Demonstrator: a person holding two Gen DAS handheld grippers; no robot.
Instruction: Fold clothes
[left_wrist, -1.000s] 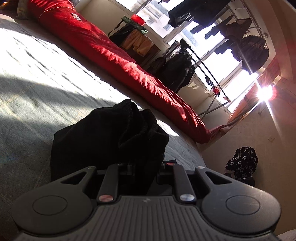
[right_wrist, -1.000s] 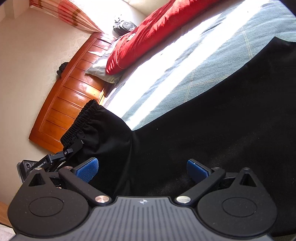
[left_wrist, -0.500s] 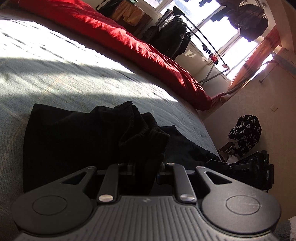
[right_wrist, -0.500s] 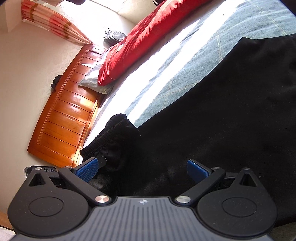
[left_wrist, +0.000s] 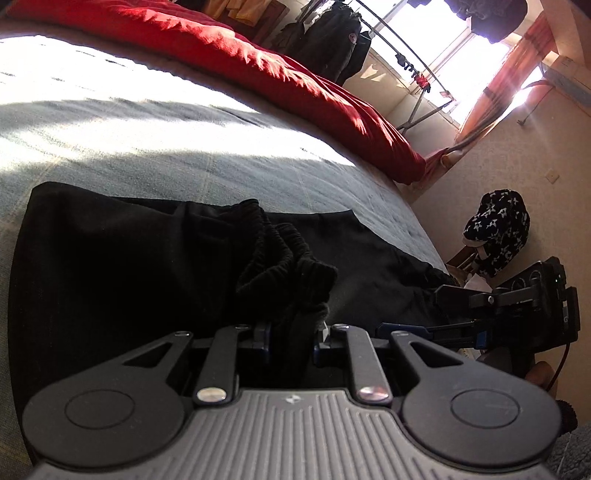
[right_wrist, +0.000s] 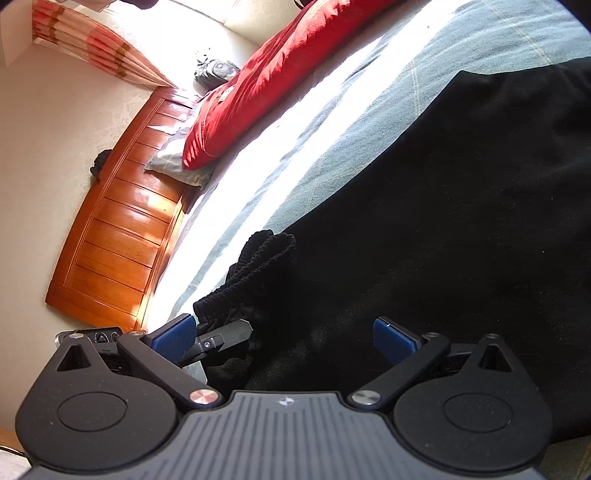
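So the left gripper (left_wrist: 291, 334) has its fingers pinched tight on the gathered elastic waistband (left_wrist: 284, 258) of the black fabric garment (left_wrist: 122, 258), looks like trousers or shorts. My guess is it's hanging on there so it can lay that end over the rest lying flat on the grey-green checked bedspread (left_wrist: 184, 155). The right gripper (right_wrist: 284, 338) has its blue-padded fingers (right_wrist: 173, 334) spread wide, nothing between them, black cloth right beneath and ahead.
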